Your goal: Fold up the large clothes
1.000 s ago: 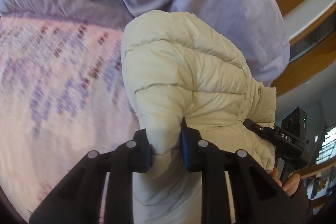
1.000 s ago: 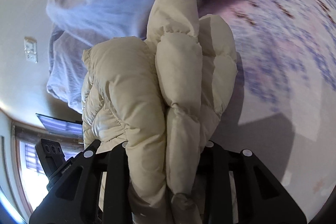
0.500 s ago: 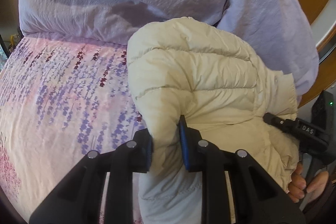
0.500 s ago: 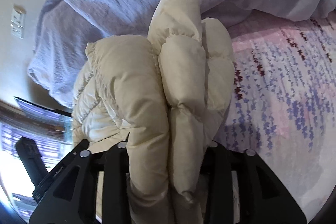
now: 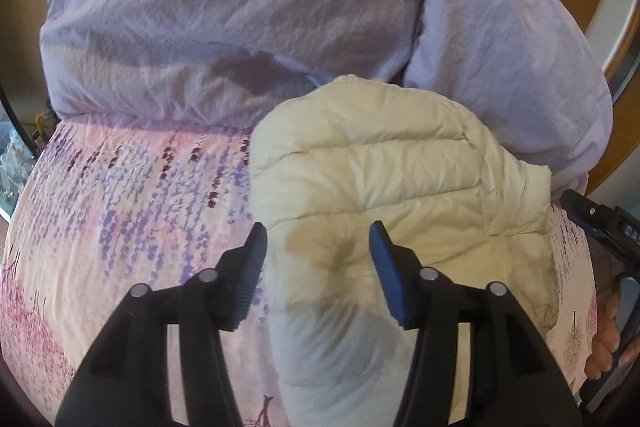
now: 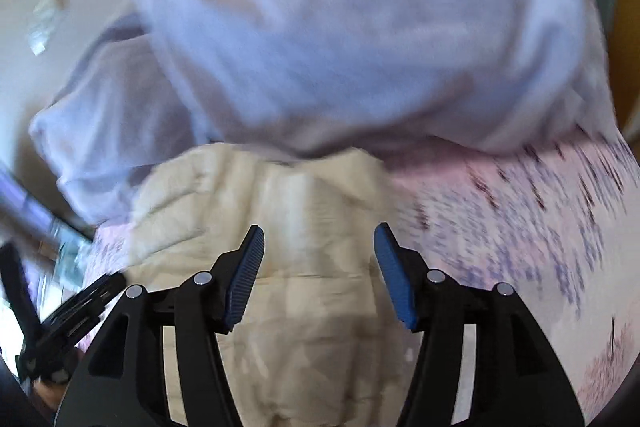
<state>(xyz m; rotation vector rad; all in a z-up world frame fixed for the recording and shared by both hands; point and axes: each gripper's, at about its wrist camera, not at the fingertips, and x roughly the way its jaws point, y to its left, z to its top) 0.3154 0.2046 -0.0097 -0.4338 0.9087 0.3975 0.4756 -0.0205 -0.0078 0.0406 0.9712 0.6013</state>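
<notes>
In the left wrist view, the left tool (image 5: 318,247) points steeply down over a cream puffer jacket (image 5: 400,179) that lies folded into a thick bundle on a bed covered by a pink bedspread (image 5: 132,211) printed with purple flowers. Its jaws are opening, and the blue ribbed pads (image 5: 390,275) stand clear on either side of a dented fold of the jacket, which sits between them without being pressed. The jacket's far edge butts against a heap of lavender bedding (image 5: 224,19) piled across the head of the bed. At the right edge, part of the right tool (image 5: 600,223) shows just beside the jacket, with the fingers of a hand (image 5: 604,343) wrapped around its grip. The right wrist view is smeared by motion blur. There the right tool (image 6: 318,249) also hangs over the cream puffer jacket (image 6: 304,211), jaws opening, the jacket beneath and between the pads but not pinched by them. The lavender bedding (image 6: 352,35) fills the top of the frame, the pink bedspread (image 6: 540,227) spreads to the right, and the left tool (image 6: 76,311) shows as a dark blur at the lower left.
</notes>
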